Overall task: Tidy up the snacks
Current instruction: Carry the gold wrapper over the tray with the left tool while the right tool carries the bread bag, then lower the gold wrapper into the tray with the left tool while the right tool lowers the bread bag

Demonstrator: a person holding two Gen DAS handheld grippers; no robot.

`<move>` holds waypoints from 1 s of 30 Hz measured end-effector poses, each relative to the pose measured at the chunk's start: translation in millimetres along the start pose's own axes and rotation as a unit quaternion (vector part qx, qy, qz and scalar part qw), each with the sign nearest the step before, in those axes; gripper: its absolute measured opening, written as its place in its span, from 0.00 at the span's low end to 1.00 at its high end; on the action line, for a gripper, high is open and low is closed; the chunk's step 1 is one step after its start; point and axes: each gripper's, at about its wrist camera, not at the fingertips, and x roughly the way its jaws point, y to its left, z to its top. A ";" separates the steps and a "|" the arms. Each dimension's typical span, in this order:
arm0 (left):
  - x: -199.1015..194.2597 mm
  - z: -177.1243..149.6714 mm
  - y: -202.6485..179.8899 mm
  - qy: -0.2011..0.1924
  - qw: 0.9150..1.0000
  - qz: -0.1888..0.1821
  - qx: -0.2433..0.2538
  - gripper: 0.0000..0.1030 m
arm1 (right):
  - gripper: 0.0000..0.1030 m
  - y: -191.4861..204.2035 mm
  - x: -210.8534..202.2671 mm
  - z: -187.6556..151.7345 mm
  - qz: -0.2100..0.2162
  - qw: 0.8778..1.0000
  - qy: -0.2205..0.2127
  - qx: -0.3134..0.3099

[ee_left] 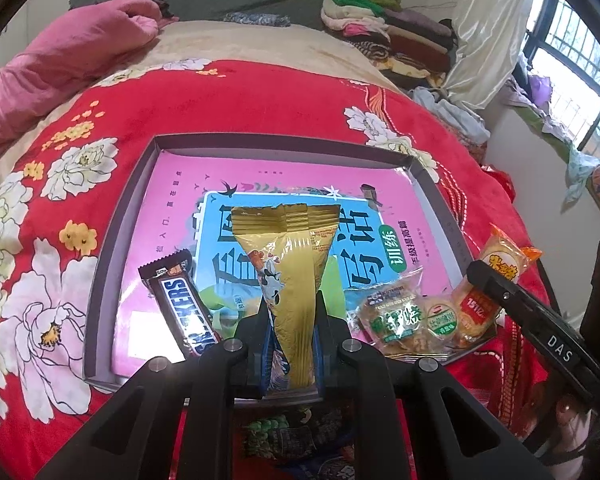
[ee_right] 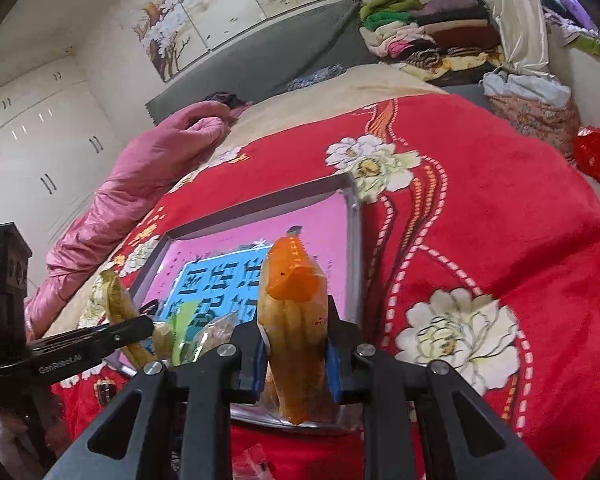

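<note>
Snacks: left gripper clenches crinkled gold foil packet; right gripper clenches glossy orange packet.

A gold foil snack packet stands upright over the near edge of the shallow grey tray, while an orange rice-cracker packet stands upright above the tray's near right corner. A Snickers bar lies slanted near the tray's near left corner, and two clear-wrapped biscuit packs rest side by side at its near right corner.
</note>
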 end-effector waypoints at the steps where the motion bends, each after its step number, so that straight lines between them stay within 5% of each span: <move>1: 0.2 -0.1 -0.1 0.000 1.000 0.000 0.000 0.15 | 0.24 0.9 1.4 -0.6 0.008 1.000 0.002 0.001; 8: 1.6 -1.1 2.3 0.003 1.000 0.002 -0.003 0.16 | 0.24 2.7 12.8 -3.9 0.063 0.997 0.025 0.021; 20: 2.4 0.0 4.4 0.003 1.000 0.003 -0.005 0.16 | 0.25 1.2 17.8 -1.2 0.025 0.999 0.025 0.009; 30: 1.0 -0.4 6.8 0.005 1.000 0.004 -0.009 0.16 | 0.41 -2.1 11.0 3.5 -0.001 1.000 0.017 0.007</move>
